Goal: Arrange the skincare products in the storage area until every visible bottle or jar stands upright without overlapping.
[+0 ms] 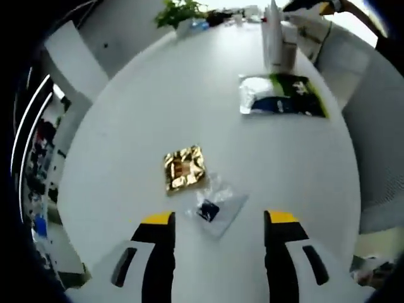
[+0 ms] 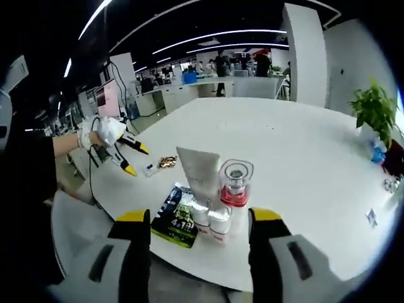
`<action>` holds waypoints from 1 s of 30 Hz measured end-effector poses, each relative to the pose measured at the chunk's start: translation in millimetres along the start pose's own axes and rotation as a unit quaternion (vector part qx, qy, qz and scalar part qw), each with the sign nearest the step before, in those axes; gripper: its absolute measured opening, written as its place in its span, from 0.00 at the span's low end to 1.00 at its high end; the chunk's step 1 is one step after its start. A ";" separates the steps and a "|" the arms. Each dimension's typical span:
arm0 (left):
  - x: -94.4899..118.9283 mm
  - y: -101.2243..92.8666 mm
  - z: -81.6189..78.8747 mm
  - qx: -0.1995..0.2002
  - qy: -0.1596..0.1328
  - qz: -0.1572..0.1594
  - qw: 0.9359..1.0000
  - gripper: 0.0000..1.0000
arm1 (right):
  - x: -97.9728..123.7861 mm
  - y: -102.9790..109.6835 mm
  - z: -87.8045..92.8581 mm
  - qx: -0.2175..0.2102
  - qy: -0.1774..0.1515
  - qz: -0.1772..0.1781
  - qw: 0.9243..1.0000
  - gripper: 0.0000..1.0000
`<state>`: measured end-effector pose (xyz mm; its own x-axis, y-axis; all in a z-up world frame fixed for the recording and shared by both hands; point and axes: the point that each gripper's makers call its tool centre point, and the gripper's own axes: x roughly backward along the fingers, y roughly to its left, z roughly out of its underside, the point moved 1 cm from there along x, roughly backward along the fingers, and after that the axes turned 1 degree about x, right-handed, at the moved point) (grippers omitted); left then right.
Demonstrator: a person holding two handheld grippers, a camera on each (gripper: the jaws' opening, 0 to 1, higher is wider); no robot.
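Two white tubes [image 2: 201,173] stand on their caps near the table's front edge, just beyond my open right gripper [image 2: 199,218]. A clear bottle with pink liquid [image 2: 235,183] stands upright, close against their right side. A black, white and green packet [image 2: 177,216] lies flat to their left. In the left gripper view the tubes [image 1: 274,38] and the packet [image 1: 281,96] are far across the table. My left gripper [image 1: 219,221] is open above a small clear sachet with a dark blue piece [image 1: 211,210], beside a gold foil sachet [image 1: 185,168].
A gloved hand [image 2: 104,132] holds the left gripper [image 2: 137,160] at the round white table's [image 2: 297,145] far left edge. A potted plant [image 2: 375,107] and small items sit at the right edge. A grey chair [image 1: 379,126] stands beside the table.
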<state>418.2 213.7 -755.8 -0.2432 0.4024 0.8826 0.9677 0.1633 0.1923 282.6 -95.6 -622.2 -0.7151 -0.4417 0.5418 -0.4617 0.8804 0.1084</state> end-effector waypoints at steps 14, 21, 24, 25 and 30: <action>-16.4 11.6 1.6 -0.027 0.001 0.051 0.998 0.48 | -3.7 1.8 -0.2 -0.015 0.006 0.004 1.000 0.63; -23.1 18.8 -0.7 -0.016 -0.005 0.069 0.997 0.48 | -0.3 1.2 0.7 -0.030 0.003 0.010 0.999 0.62; -25.7 17.1 -1.4 -0.018 0.000 0.084 0.996 0.47 | 1.2 1.2 3.4 -0.035 0.004 0.012 0.999 0.62; -26.8 16.8 -2.8 -0.019 0.001 0.088 0.996 0.47 | 1.5 0.8 4.8 -0.037 0.006 0.015 0.999 0.62; -33.3 14.3 -12.5 -0.010 -0.005 0.103 0.995 0.47 | 2.4 0.9 7.2 -0.041 0.007 0.018 0.999 0.61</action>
<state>440.9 191.4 -777.2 -0.0397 0.4347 0.8997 0.9982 0.0587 0.0157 276.7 -97.2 -626.8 -0.7224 -0.4080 0.5583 -0.3909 0.9069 0.1570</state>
